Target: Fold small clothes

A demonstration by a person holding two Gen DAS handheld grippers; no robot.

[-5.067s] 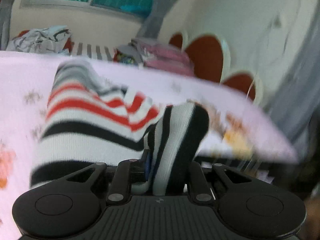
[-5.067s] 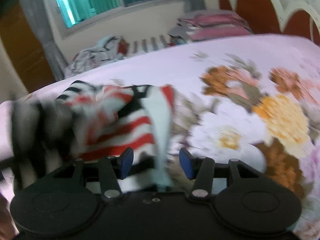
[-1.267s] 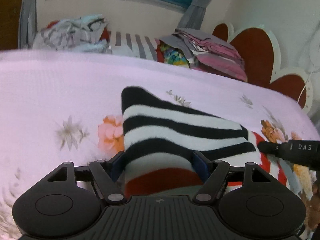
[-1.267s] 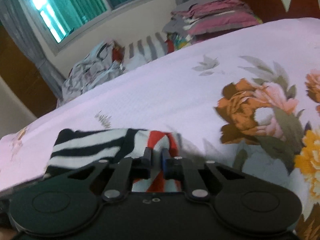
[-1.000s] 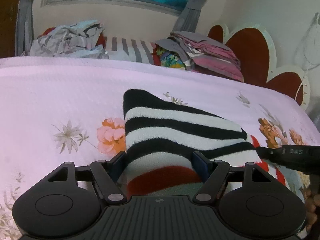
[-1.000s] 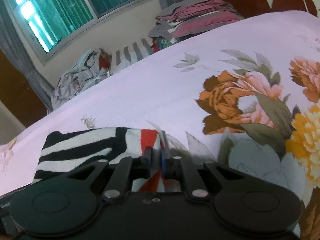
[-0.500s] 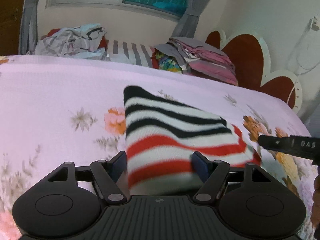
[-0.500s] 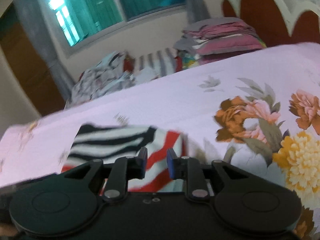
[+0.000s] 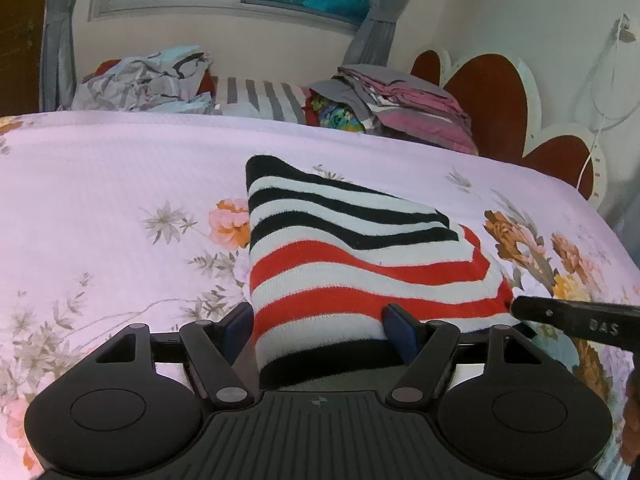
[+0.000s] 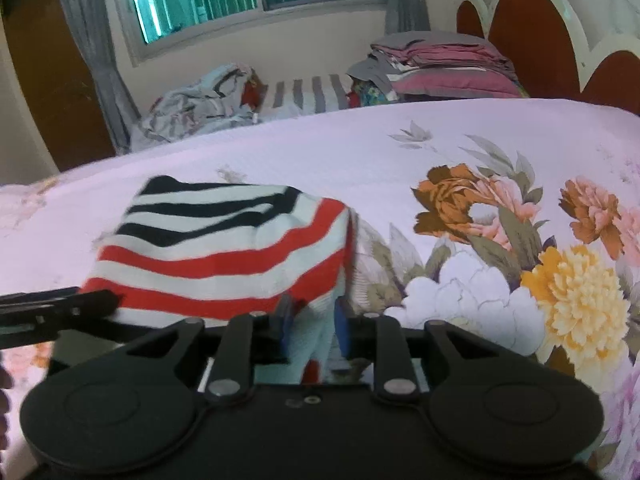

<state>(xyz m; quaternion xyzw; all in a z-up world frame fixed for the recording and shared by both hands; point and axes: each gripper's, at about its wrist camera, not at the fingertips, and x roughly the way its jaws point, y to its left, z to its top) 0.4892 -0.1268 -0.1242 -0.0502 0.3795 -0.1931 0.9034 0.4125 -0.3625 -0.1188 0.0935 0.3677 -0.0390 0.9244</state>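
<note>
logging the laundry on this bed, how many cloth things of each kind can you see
striped knit garment: 1
folded stack of pink and grey linens: 1
crumpled grey patterned heap: 1
grey-and-white striped piece: 1
total: 4, not counting the floral bedspread

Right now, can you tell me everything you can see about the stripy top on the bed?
The stripy top looks like soft knitted fabric, white with black stripes at its far end and red stripes nearer the cameras, plus one black band at the near edge. It lies folded into a compact bundle on the pink flowery bedspread. The left claw stands open around its near edge, and the right claw is open around a pale corner of it. Whether their pads press the cloth is hard to tell.
</note>
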